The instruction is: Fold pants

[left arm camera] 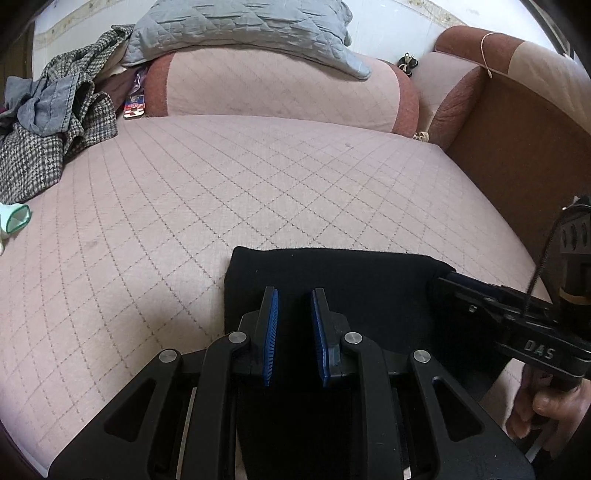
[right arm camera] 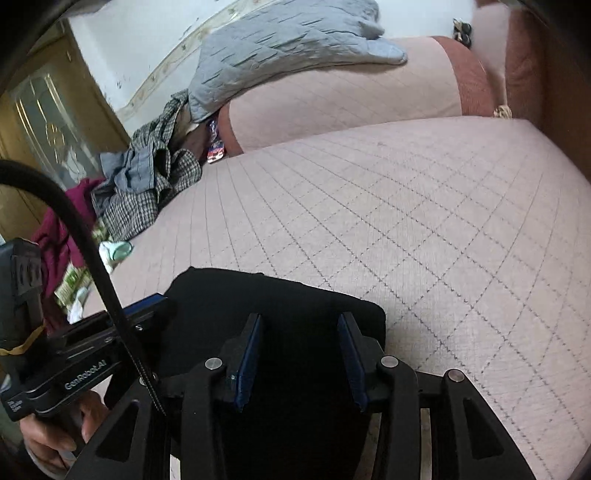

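The black pants [left arm camera: 354, 273] lie folded into a compact rectangle on the pink quilted sofa seat [left arm camera: 207, 192], near its front edge. They also show in the right wrist view [right arm camera: 266, 295]. My left gripper [left arm camera: 294, 295] hovers over the pants' left part with its blue-padded jaws apart and nothing between them. My right gripper [right arm camera: 300, 320] hovers over the pants' right part, jaws wide apart and empty. The right gripper's body shows at the right in the left wrist view [left arm camera: 491, 299], its fingertips at the pants' right edge. The left gripper's body shows at the left in the right wrist view [right arm camera: 110, 332].
A pile of checked and grey clothes [left arm camera: 55, 122] lies at the seat's back left. A grey quilted blanket [left arm camera: 251, 29] drapes over the backrest. A brown armrest [left arm camera: 517, 122] bounds the right side. A small white-green item [left arm camera: 14, 218] lies at the left.
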`<state>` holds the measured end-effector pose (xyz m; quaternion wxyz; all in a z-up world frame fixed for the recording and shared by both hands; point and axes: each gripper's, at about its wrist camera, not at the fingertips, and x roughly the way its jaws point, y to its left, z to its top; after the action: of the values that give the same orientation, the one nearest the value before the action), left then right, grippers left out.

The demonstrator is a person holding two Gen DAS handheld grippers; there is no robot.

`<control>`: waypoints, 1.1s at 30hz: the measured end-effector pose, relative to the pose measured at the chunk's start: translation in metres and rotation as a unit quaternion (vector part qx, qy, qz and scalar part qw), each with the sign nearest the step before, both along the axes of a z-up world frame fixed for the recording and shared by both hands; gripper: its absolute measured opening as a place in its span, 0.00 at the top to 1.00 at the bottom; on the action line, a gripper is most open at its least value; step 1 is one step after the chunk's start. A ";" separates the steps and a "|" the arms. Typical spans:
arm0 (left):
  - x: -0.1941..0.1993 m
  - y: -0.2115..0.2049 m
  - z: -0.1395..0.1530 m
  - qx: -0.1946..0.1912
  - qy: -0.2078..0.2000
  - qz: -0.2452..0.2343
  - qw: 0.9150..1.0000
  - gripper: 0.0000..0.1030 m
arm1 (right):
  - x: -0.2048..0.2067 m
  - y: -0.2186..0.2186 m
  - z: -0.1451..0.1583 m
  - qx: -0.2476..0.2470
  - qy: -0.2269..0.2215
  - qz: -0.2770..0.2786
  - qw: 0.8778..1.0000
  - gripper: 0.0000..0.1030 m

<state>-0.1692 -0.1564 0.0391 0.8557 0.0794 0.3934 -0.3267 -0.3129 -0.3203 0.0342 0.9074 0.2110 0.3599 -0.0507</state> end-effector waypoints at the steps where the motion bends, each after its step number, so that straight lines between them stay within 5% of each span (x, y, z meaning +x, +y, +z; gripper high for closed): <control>1: 0.000 0.000 0.000 0.000 0.000 0.001 1.000 0.83 | -0.001 -0.001 0.001 0.002 0.001 0.002 1.000 0.61; 8: -0.005 0.004 0.008 0.001 0.003 0.006 1.000 0.83 | -0.023 0.011 0.028 0.006 -0.006 0.020 1.000 0.60; 18: -0.022 0.020 0.014 -0.011 0.010 0.016 1.000 0.83 | -0.056 0.046 0.022 -0.081 0.029 0.056 0.995 0.58; 33: -0.028 0.023 0.000 -0.027 -0.001 0.023 0.999 0.79 | -0.063 0.021 -0.005 -0.022 0.038 0.022 0.999 0.40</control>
<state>-0.1969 -0.1334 0.0391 0.8651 0.0474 0.3854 -0.3175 -0.3759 -0.2996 0.0292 0.8984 0.1811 0.3973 -0.0469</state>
